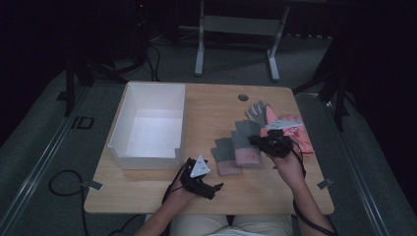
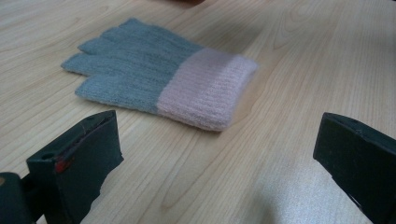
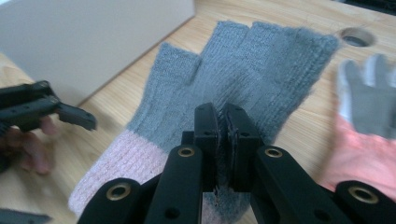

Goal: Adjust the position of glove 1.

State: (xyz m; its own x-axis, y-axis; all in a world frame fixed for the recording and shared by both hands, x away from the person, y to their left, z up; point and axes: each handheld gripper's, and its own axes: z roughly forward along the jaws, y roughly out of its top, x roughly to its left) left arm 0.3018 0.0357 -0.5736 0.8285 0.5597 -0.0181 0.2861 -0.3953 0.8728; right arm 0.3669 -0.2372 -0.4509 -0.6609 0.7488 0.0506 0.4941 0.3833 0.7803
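In the right gripper view the closed black jaws cover the middle of the grey knit glove [image 3: 261, 65], and its pink cuff runs off the bottom edge. The orange glove [image 3: 359, 154] beside it is blurred and cut by the right edge, and the white box [image 3: 93, 42] by the top and left. In the left gripper view both jaws are cut by the lower corners. In the high view the room beyond the table [image 1: 216, 118] is too dark to read.

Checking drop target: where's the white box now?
High view: the white rectangular plastic box sits on the wooden table's left half, left of the grey-and-pink knit gloves.
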